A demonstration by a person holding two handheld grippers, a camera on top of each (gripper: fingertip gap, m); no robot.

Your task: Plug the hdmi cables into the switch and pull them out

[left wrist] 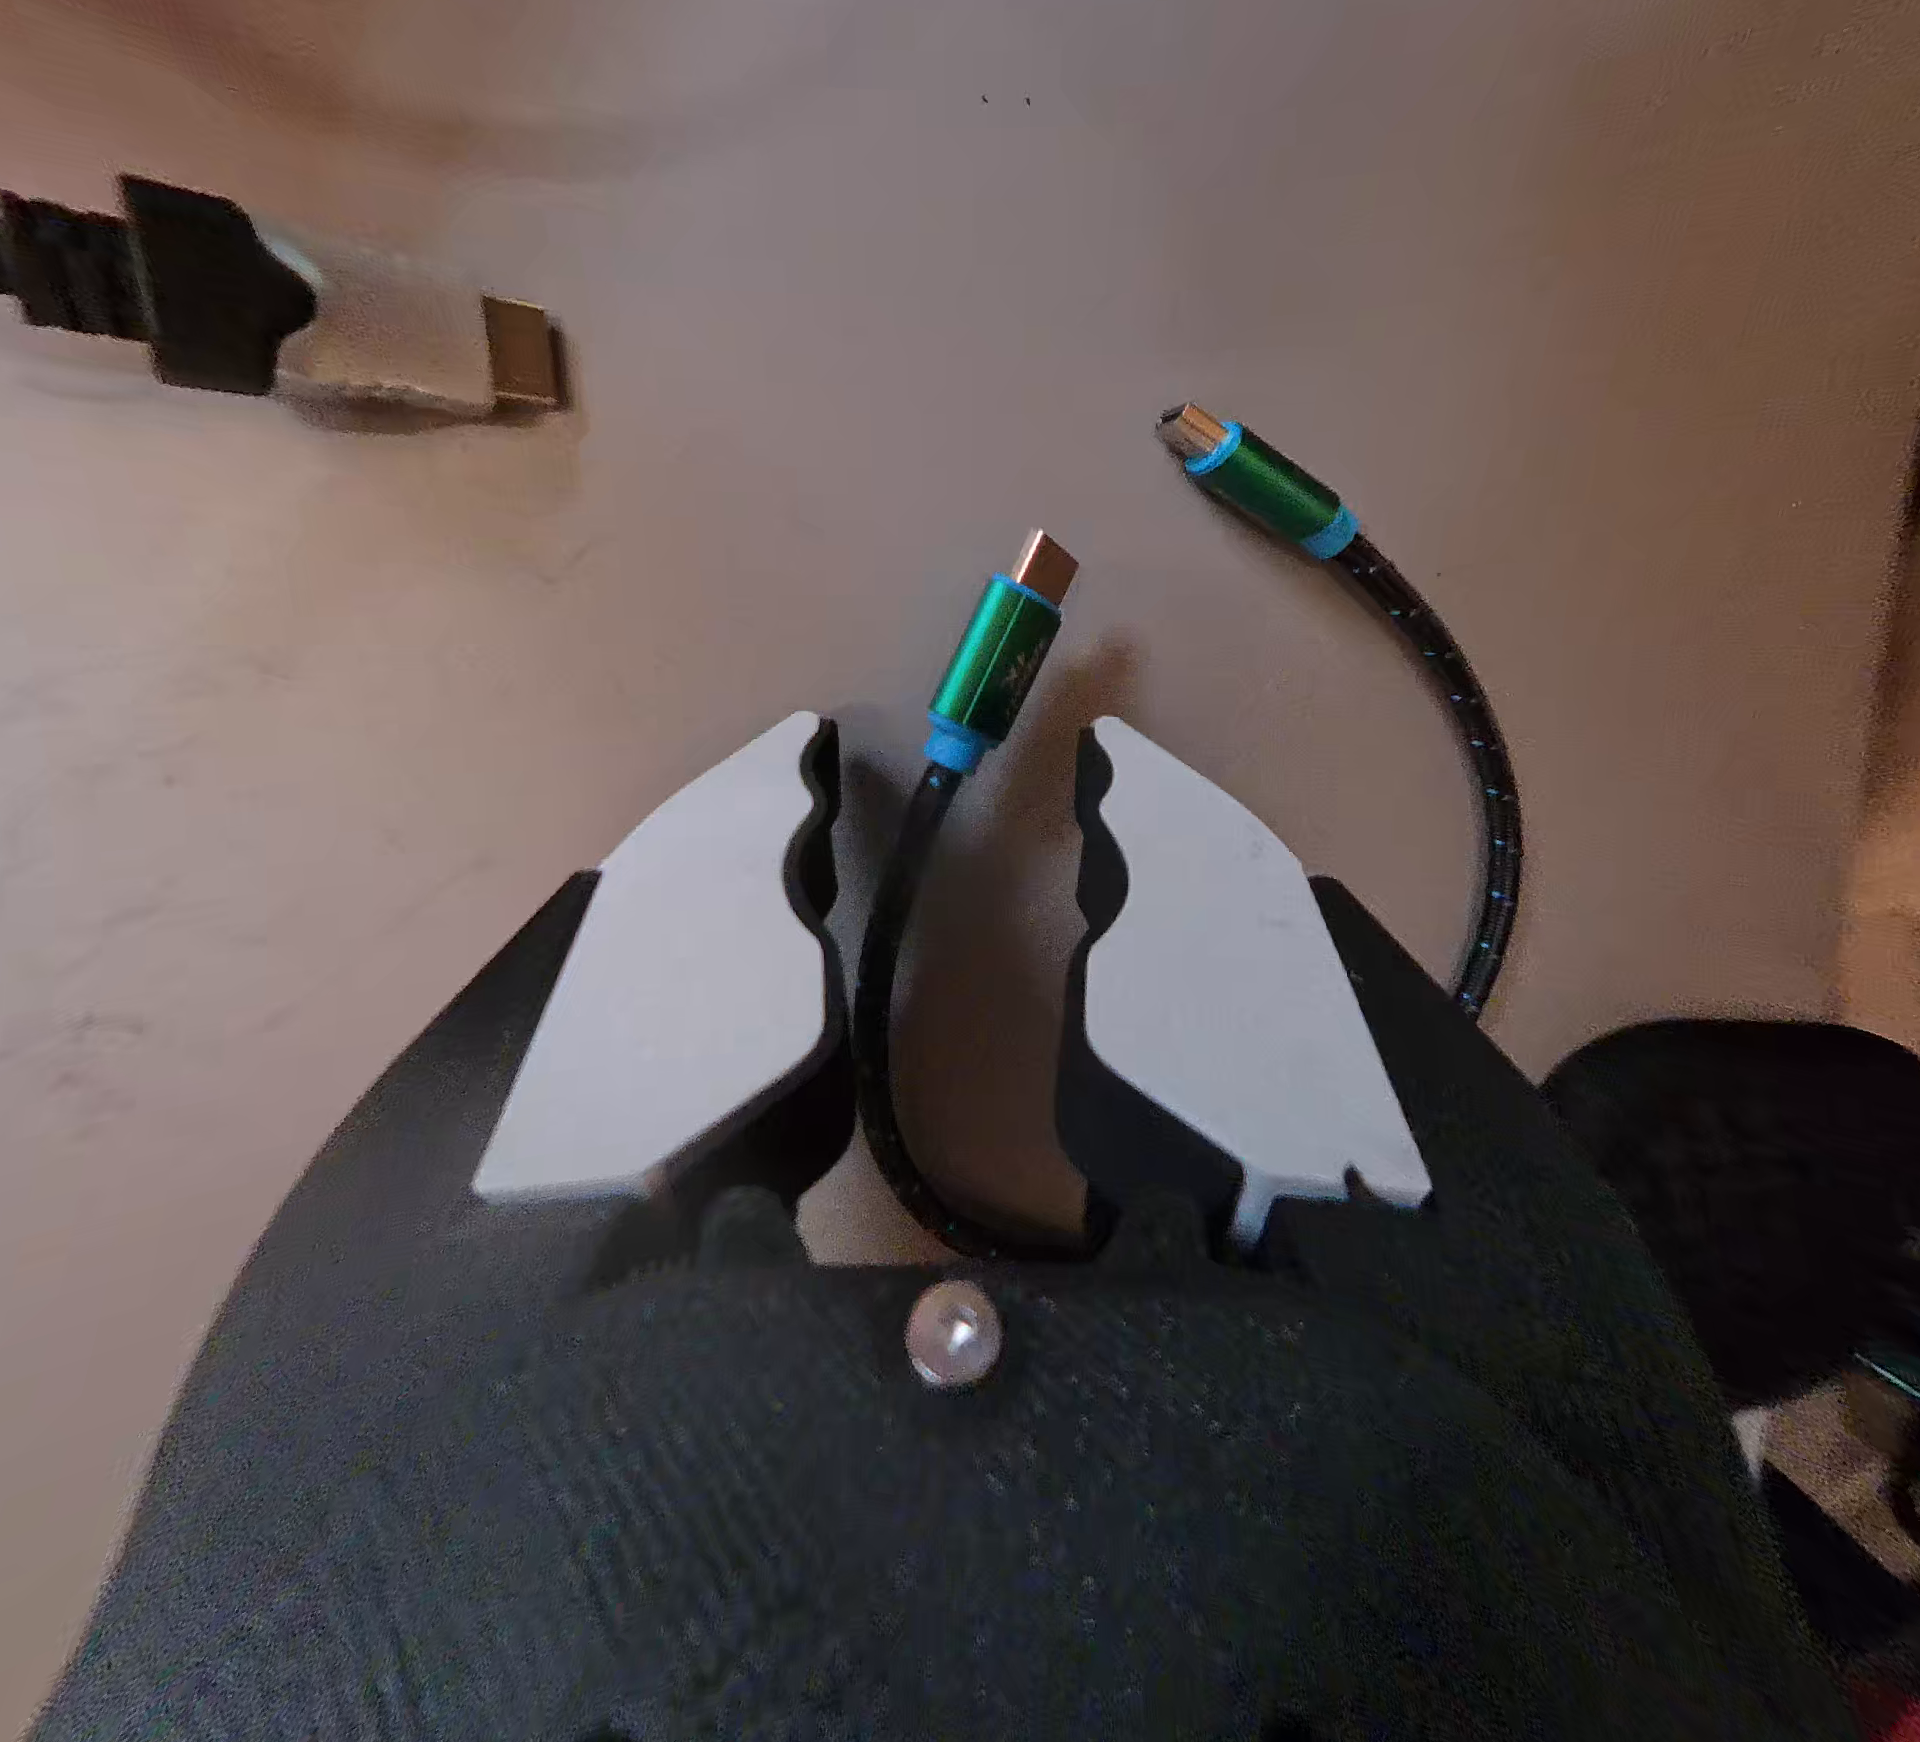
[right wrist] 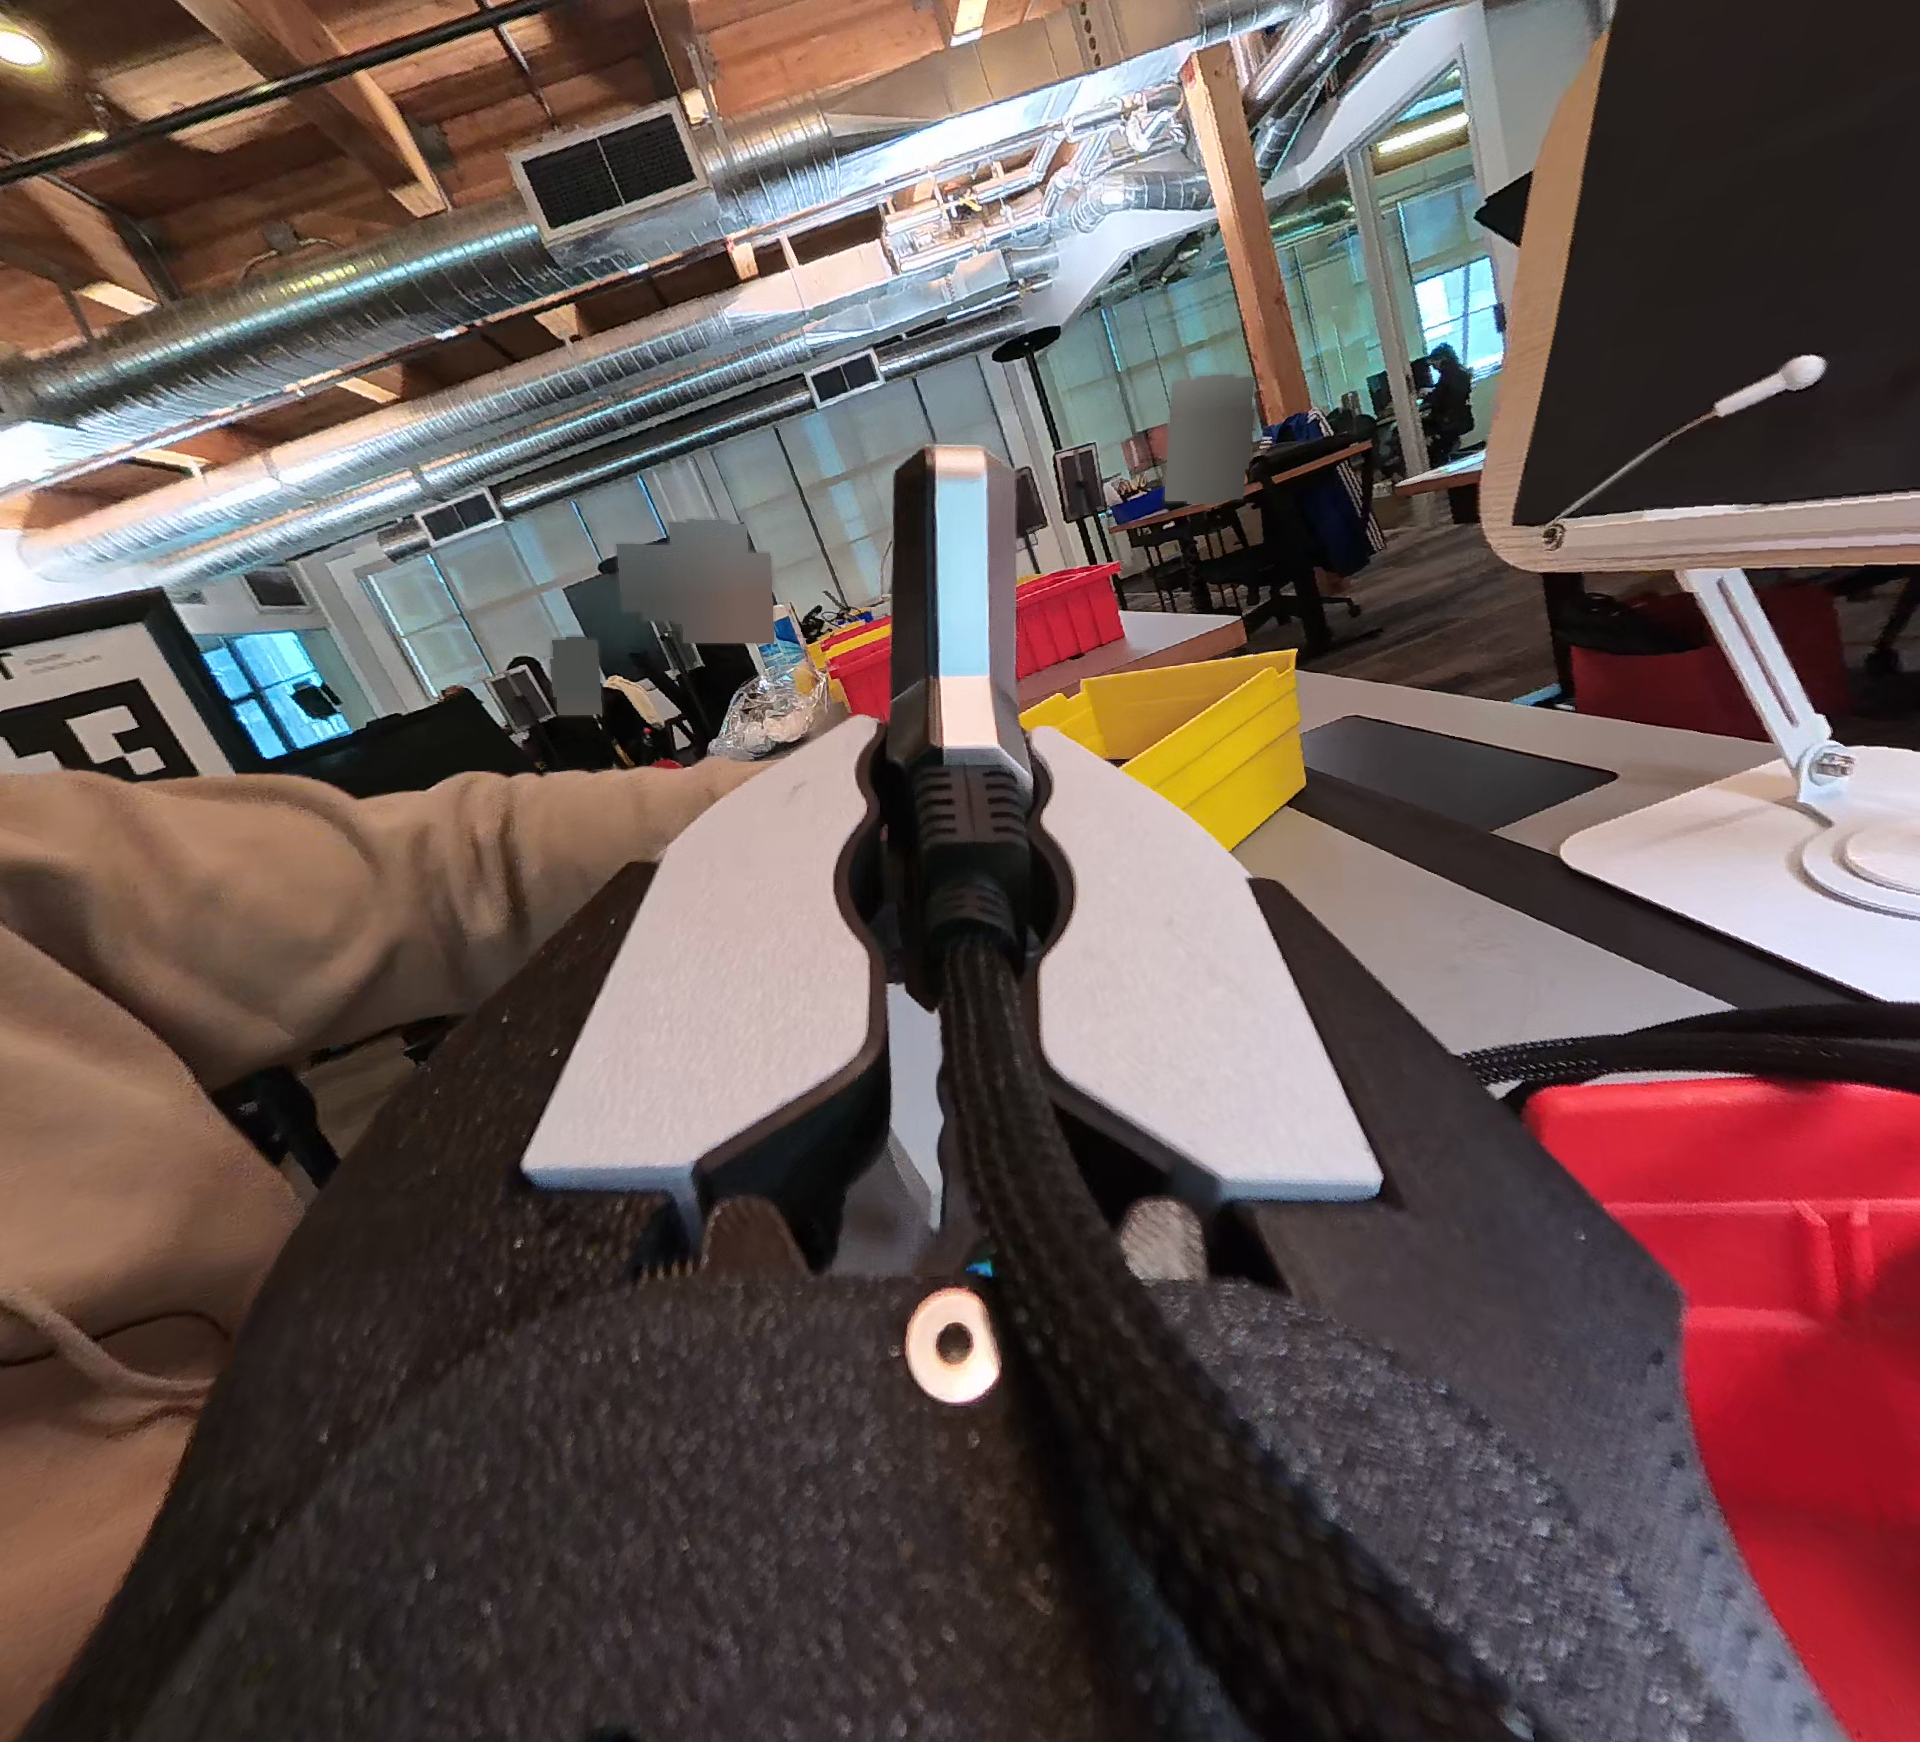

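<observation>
In the left wrist view my left gripper (left wrist: 956, 736) is open above a pale table (left wrist: 1039, 238). A thin black braided cable (left wrist: 883, 986) runs up between its fingers without being pinched and ends in a green plug with a gold tip (left wrist: 997, 653). The cable's other green plug (left wrist: 1262, 477) lies to the right. A blurred silver HDMI plug with a gold tip (left wrist: 405, 342) is at the left. In the right wrist view my right gripper (right wrist: 956, 742) is shut on a black and silver HDMI plug (right wrist: 961, 591), raised and pointing into the room; its thick braided cable (right wrist: 1018, 1121) trails back. No switch is in view.
A beige sleeve (right wrist: 312, 882) lies left of the right gripper. Yellow bins (right wrist: 1205, 726) and red bins (right wrist: 1070, 612) stand behind it, and a red bin (right wrist: 1766, 1297) is close at the right. A white stand with a dark board (right wrist: 1766, 819) is at the right. A black round object (left wrist: 1745, 1204) sits right of the left gripper. The left gripper's tips are roughly 25 centimeters from the right gripper's.
</observation>
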